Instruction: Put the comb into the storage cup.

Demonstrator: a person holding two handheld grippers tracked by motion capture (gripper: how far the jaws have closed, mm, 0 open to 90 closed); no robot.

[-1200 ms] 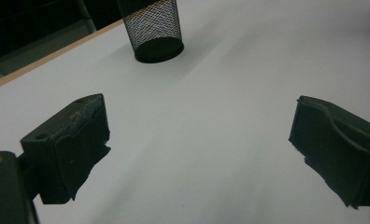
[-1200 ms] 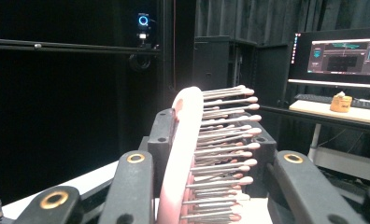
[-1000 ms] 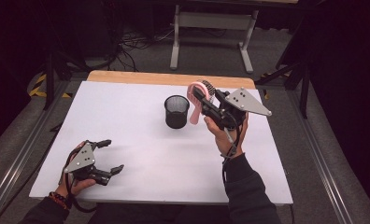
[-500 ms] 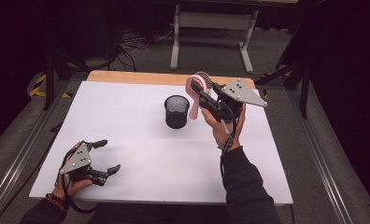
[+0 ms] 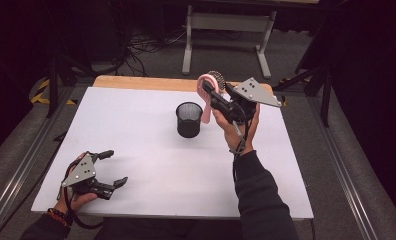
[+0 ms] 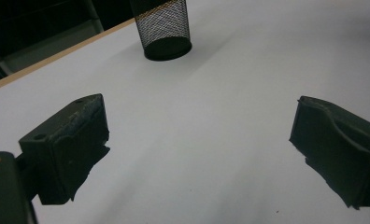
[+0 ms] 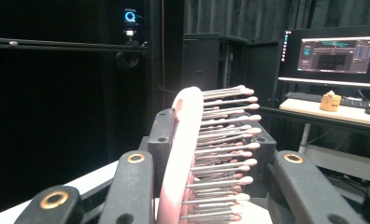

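Right gripper (image 5: 209,93) is clamping the pink hairbrush (image 5: 204,90) between its fingers, handle hanging toward six o'clock; left gripper (image 5: 111,168) is gaping empty.

A white desk (image 5: 151,165) has a wooden strip (image 5: 136,82) along its far edge. Beyond the far edge a grey metal stand (image 5: 226,22) is on the floor. A lit monitor (image 7: 335,51) and a keyboard (image 7: 309,96) are in the dark background.
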